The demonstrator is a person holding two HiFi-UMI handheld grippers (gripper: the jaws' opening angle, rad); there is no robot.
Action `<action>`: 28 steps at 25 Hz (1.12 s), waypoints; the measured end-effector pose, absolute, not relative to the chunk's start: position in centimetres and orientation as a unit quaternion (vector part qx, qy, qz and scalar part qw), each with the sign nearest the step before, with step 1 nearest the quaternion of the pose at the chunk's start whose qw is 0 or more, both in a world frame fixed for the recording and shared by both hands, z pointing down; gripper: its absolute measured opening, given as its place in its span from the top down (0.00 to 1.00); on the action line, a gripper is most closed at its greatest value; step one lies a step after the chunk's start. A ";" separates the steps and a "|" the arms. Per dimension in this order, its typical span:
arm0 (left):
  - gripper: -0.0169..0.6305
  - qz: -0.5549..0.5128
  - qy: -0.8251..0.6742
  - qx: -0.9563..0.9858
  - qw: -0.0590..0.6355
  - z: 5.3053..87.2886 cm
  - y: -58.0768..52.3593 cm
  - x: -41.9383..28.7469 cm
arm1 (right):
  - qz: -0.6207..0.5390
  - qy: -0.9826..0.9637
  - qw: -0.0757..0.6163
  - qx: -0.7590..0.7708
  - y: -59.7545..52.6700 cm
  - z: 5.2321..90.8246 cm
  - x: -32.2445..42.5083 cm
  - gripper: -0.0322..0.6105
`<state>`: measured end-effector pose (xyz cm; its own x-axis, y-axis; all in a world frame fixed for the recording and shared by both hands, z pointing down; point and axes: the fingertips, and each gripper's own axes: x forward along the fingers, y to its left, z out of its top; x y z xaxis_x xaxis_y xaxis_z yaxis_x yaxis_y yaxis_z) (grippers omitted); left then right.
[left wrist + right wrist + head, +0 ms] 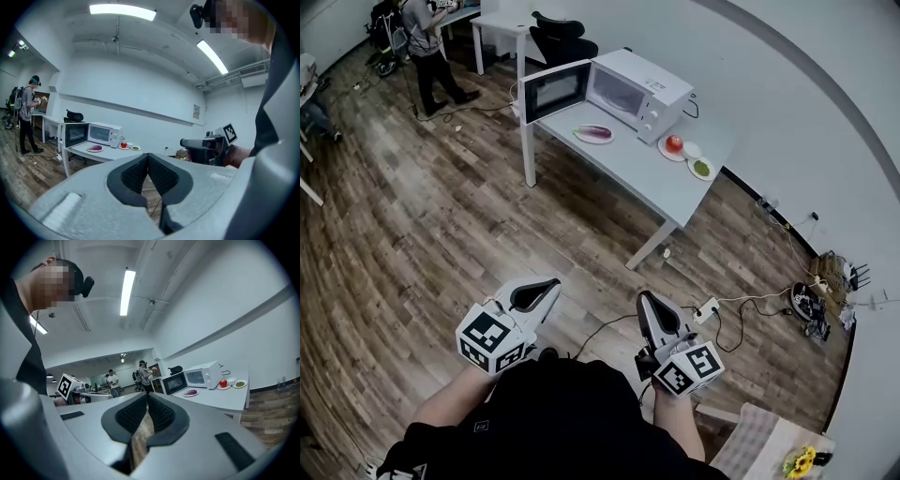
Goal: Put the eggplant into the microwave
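Observation:
The purple eggplant (pixel 593 133) lies on a white plate on the grey table (pixel 647 173), just in front of the white microwave (pixel 633 89), whose door (pixel 555 89) stands open. Both grippers hover over the wooden floor, well short of the table. My left gripper (pixel 551 281) is shut with nothing between its jaws, and so is my right gripper (pixel 644 296). The left gripper view shows the eggplant (pixel 95 148) and microwave (pixel 104 134) far off beyond the left gripper (pixel 148 154). In the right gripper view, the eggplant (pixel 191 392) lies far beyond the right gripper (pixel 147 394).
A red fruit on a plate (pixel 674 143), a small white bowl (pixel 692 149) and a dish of something green (pixel 701 168) sit right of the microwave. A power strip and cables (pixel 708 309) lie on the floor. A person (pixel 422 47) stands far left; a black chair (pixel 562 37) stands behind the table.

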<state>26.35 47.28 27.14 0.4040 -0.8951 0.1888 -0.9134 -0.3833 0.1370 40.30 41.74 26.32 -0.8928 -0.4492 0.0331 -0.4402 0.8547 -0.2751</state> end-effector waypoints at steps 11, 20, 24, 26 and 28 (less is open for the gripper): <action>0.96 0.034 -0.572 0.811 0.120 28.3 47.9 20.4 | -0.140 0.969 -0.006 -0.202 42.1 27.4 34.6 0.92; 0.96 0.039 -0.599 0.791 0.118 28.5 43.1 17.0 | -0.139 0.975 -0.005 -0.173 36.2 28.1 30.8 0.92; 0.96 0.044 -0.606 0.785 0.121 28.4 39.6 16.0 | -0.143 0.976 -0.001 -0.163 32.4 28.2 29.6 0.92; 0.96 0.047 -0.609 0.783 0.120 28.3 37.6 15.7 | -0.146 0.977 -0.002 -0.157 30.3 28.3 29.1 0.92; 0.96 0.049 -0.613 0.779 0.120 28.1 35.4 15.1 | -0.148 0.977 -0.005 -0.151 28.0 28.4 28.6 0.92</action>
